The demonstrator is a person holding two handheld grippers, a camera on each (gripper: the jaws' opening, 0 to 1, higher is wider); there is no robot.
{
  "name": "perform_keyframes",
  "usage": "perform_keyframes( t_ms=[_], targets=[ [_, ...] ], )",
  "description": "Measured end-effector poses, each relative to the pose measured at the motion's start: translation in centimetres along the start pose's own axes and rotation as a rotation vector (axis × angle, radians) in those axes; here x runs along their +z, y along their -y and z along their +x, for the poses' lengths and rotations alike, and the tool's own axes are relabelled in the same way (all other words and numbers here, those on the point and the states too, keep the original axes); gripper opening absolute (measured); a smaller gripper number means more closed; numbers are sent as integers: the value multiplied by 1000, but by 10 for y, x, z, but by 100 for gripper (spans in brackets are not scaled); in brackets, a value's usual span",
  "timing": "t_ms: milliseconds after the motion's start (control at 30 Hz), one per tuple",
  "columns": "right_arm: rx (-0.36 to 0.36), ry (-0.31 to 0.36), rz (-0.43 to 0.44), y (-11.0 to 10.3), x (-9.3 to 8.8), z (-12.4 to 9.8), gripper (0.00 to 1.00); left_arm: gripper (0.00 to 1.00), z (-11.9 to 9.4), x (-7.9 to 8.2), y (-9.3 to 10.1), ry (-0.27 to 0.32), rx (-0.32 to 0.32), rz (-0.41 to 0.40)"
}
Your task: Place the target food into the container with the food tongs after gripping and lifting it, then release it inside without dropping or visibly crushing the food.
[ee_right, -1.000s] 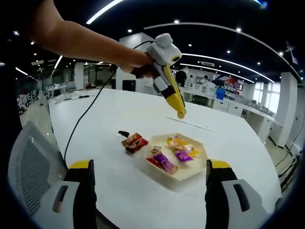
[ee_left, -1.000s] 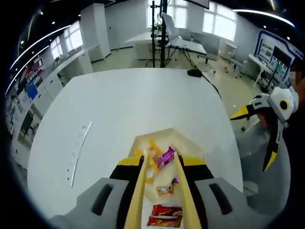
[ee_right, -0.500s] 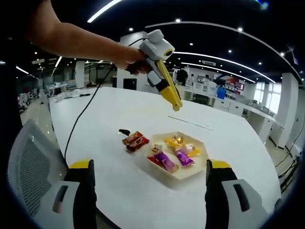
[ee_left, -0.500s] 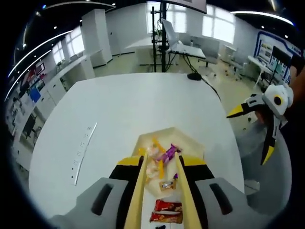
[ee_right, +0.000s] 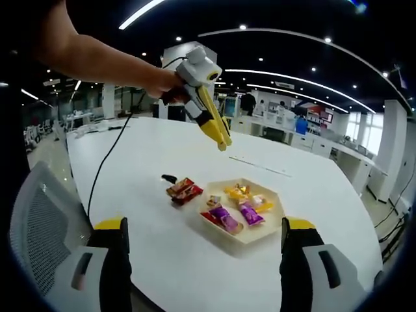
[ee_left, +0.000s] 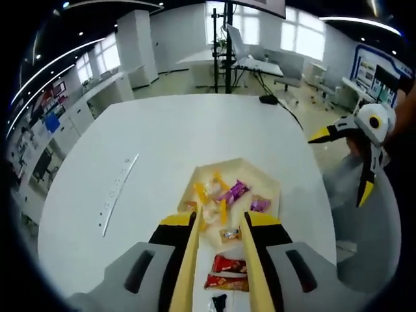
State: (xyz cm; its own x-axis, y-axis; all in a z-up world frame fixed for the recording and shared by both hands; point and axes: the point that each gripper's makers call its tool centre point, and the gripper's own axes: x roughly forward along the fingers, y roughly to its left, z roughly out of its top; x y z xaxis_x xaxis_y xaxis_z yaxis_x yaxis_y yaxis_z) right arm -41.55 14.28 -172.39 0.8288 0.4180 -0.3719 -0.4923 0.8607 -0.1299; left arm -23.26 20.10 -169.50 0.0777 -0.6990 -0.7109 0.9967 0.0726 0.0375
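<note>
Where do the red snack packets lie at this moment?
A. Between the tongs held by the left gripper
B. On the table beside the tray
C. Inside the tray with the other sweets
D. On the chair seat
B: the red snack packets lie on the bare table, just outside the tray that holds the other sweets.

1 hexagonal tray (ee_right: 255, 235) near the middle of the tabletop (ee_right: 162, 253), holding about 6 wrapped sweets: 2 purple (ee_right: 249, 214), roughly 3 yellow or orange (ee_right: 235, 192), and 1 red (ee_right: 209, 221); the exact number is hard to tell. 1 red snack packet (ee_right: 184, 192) just beside the tray's edge. 1 small black item (ee_right: 169, 178) beside that packet. 1 long white strip (ee_left: 117, 194) toward the tabletop's far edge. 2 grippers: left gripper (ee_right: 223, 140), right gripper (ee_right: 205, 260).
</note>
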Motion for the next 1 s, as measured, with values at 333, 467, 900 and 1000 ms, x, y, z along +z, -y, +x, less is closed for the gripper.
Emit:
perform_keyframes(
  t_ms=[333,467,900,1000],
  targets=[
    [7,-8,-3,-1,-2,1,96,26,-25,-34,-13,13,48,4],
    [5,-10,8,0,-2,1,96,27,-34,-51,-15,15,60,-3],
    [49,25,40,-7,4,1,99,27,-60,-118,-12,10,96,-55],
    [67,43,46,-10,6,1,99,27,-64,-131,-10,10,103,-67]
  ],
)
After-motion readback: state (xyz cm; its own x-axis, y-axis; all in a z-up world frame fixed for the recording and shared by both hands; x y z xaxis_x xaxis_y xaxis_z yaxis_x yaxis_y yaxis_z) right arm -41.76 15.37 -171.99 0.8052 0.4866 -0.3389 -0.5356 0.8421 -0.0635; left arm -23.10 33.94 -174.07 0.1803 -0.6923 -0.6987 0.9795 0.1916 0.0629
